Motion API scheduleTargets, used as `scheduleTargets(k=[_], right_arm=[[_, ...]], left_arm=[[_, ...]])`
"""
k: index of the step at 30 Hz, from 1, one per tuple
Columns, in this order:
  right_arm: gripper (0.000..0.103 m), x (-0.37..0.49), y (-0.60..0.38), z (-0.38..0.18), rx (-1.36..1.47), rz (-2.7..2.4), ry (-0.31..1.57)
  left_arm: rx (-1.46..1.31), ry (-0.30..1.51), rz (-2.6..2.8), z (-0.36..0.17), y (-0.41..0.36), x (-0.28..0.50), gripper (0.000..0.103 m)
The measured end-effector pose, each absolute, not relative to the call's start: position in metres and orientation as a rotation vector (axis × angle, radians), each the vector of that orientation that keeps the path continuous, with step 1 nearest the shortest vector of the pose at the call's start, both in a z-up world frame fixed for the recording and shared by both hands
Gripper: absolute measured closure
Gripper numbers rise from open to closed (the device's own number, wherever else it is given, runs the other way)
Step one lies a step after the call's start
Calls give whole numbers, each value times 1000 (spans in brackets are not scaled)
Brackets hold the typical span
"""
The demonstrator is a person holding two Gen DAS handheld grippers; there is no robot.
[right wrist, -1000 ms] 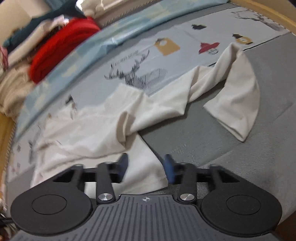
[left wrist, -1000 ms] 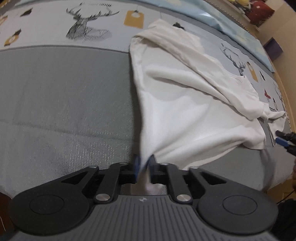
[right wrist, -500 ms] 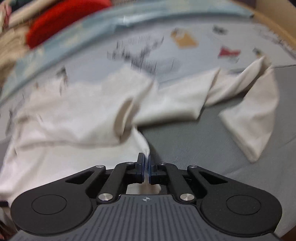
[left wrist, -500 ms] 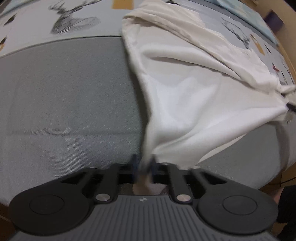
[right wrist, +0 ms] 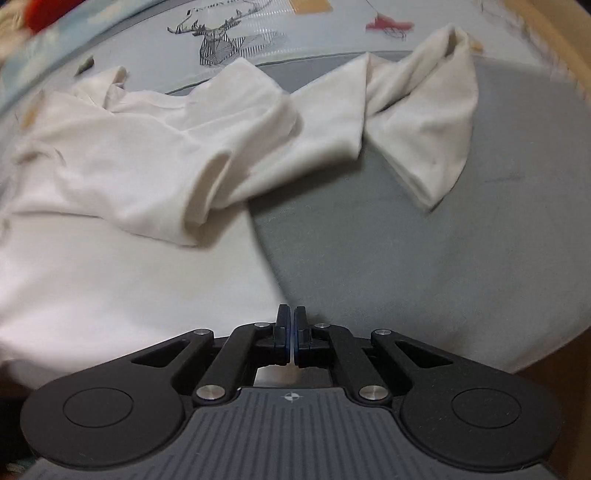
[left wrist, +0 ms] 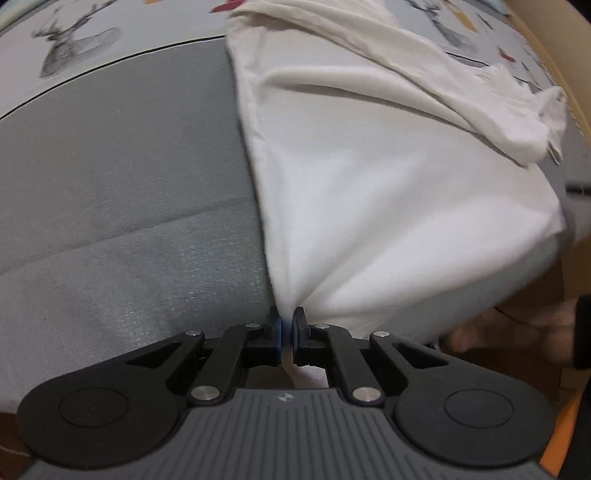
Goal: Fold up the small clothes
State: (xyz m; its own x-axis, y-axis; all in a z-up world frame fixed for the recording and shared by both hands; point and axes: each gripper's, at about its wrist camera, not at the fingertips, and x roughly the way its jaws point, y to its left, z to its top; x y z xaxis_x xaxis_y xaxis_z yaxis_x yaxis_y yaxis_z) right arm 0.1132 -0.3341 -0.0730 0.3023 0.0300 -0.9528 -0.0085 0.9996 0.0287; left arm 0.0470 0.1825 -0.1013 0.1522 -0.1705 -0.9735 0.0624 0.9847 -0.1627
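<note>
A white long-sleeved garment lies spread on the grey bed cover. My left gripper is shut on one bottom corner of it, and the cloth fans out taut from the pads. In the right wrist view the same white garment lies rumpled, one sleeve trailing off to the right. My right gripper is shut on the garment's other bottom corner, and a bit of white cloth shows under the closed jaws.
A pale sheet with deer prints borders the grey cover at the back. Red clothing lies at the far left. A person's hand shows by the bed's near edge, with a wooden frame at the right.
My right gripper went from open to shut on the garment's corner. Both grippers drew the hem toward the near edge, and the cloth between them is now stretched flatter.
</note>
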Motion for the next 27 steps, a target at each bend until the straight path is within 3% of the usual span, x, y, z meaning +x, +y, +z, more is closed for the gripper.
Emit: scheduleTargets(k=[2,4,5,13,15,18,26,27], right_arm=[[96,116,-335,-57,-4,-8,1129],[79,119,-345,-40,127,10,1019],[76,120,-350,-36,211,36,984],[68,147,-332,-71,414,103,1050],[68,153,-325,-75,411,113,1051],[99,161,-315,-83,379,125,1068],[99,162,-305,-38,563,392,718],[99,165,-304,-38,585,414,708]], left_arm=[[-122,1383,-168,-96,185,48,96],[-150,1313,-131,-84,189,51,91],[-180,1272,-110,-78,194,54,91],[-231,1086,-81,-49,169,79,91],[-229,1041,-100,-44,158,85,91],[-237,979,-139,-40,140,95,91],[-174,862,-303,-50,69,127,90],[-163,849,-324,-51,59,130,83]])
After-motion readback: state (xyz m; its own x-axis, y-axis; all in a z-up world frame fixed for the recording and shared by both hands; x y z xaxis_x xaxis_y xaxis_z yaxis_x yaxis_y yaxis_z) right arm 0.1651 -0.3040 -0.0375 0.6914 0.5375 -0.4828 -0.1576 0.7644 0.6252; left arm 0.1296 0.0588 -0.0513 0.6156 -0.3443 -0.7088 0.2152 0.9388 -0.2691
